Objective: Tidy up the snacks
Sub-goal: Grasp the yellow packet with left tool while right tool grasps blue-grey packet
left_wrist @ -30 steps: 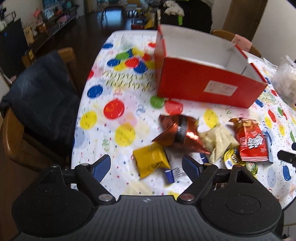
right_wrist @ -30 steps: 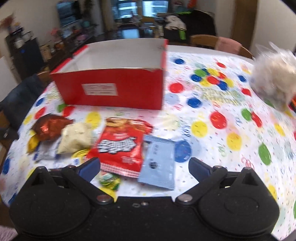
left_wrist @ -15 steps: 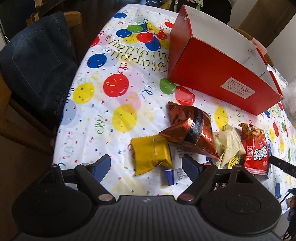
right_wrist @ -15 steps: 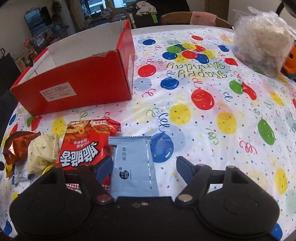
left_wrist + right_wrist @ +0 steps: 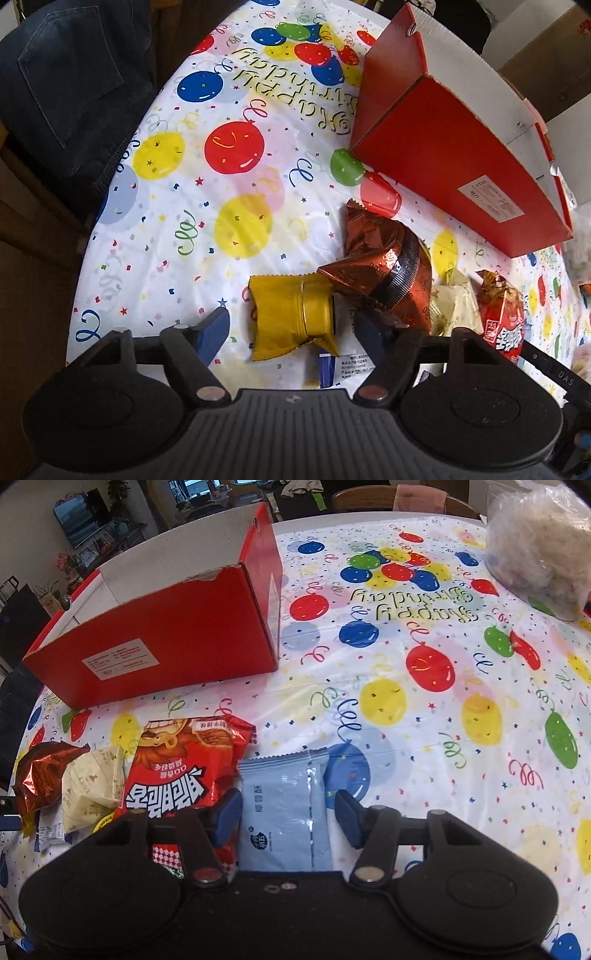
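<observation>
Left gripper [image 5: 291,328]: jaws closing around the yellow snack packet [image 5: 291,317]; gaps show on both sides, so the blue pads [image 5: 214,332] are not pressing on it.
Right gripper [image 5: 288,812]: jaws closing around the pale blue snack packet [image 5: 286,808]; the pads stand just beside its long edges, and a narrow gap shows on the right.
Yellow snack packet: lies flat on the tablecloth, its far end tucked under the copper foil bag [image 5: 384,266]; its near end overlaps a white wrapper with blue print [image 5: 343,365].
Pale blue snack packet: lies flat, lengthwise between the right jaws, touching the red chip bag [image 5: 184,771] on its left.
Red chip bag: next to a cream-coloured packet [image 5: 92,786]; beyond that lies the copper foil bag.
Snack cluster: all pieces sit near the front edge of the table, in front of the box and apart from it.
Red cardboard box [image 5: 166,635]: open top, white inside, white label on its front wall; nothing of its floor is visible.
Tablecloth [image 5: 424,709]: white, with coloured balloons and birthday lettering.
Clear plastic bag [image 5: 539,542]: at the far right of the table, filled with something pale.
Denim garment [image 5: 70,81]: draped over a chair beside the table's left edge.
</observation>
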`<action>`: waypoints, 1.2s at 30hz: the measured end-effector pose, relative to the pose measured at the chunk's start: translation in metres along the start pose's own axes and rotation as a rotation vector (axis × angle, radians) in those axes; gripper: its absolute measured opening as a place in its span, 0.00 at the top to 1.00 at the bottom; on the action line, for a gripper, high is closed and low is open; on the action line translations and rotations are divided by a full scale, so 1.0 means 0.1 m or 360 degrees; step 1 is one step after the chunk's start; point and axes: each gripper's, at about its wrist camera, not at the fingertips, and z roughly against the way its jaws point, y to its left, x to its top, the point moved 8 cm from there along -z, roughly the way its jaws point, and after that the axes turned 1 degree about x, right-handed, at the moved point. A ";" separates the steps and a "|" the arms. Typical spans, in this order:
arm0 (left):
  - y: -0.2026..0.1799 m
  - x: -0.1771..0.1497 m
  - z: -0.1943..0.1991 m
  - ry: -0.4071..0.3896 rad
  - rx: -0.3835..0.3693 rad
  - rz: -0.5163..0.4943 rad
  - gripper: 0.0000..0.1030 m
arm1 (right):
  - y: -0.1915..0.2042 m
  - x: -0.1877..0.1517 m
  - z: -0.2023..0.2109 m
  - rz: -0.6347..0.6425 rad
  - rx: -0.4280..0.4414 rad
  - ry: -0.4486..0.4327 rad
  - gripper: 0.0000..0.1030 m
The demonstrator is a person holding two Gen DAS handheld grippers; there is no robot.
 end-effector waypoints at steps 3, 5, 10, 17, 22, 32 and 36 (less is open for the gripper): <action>0.00 0.00 -0.01 -0.0001 0.0010 -0.0010 0.42 | -0.02 -0.02 -0.01 -0.0023 0.0011 0.0014 0.50; 0.00 0.01 -0.01 -0.0004 0.0021 -0.0019 0.47 | -0.02 -0.01 -0.02 -0.0015 0.0008 0.0017 0.50; 0.01 0.01 -0.01 -0.0004 0.0030 -0.0006 0.59 | -0.02 -0.02 0.00 -0.0019 -0.0003 0.0011 0.55; 0.01 0.00 0.02 -0.0021 0.0027 -0.0019 0.61 | -0.04 -0.05 0.05 -0.0037 -0.0018 -0.0007 0.55; 0.03 -0.04 0.08 -0.0038 0.0039 -0.0048 0.62 | -0.06 -0.06 0.17 -0.0053 -0.0028 -0.0045 0.55; 0.07 -0.12 0.26 -0.0087 0.0046 -0.0119 0.62 | 0.07 -0.03 0.50 -0.0026 -0.0021 -0.0161 0.55; 0.06 -0.16 0.37 -0.0115 0.0046 -0.0156 0.62 | 0.17 0.01 0.64 -0.0004 0.0006 -0.0207 0.55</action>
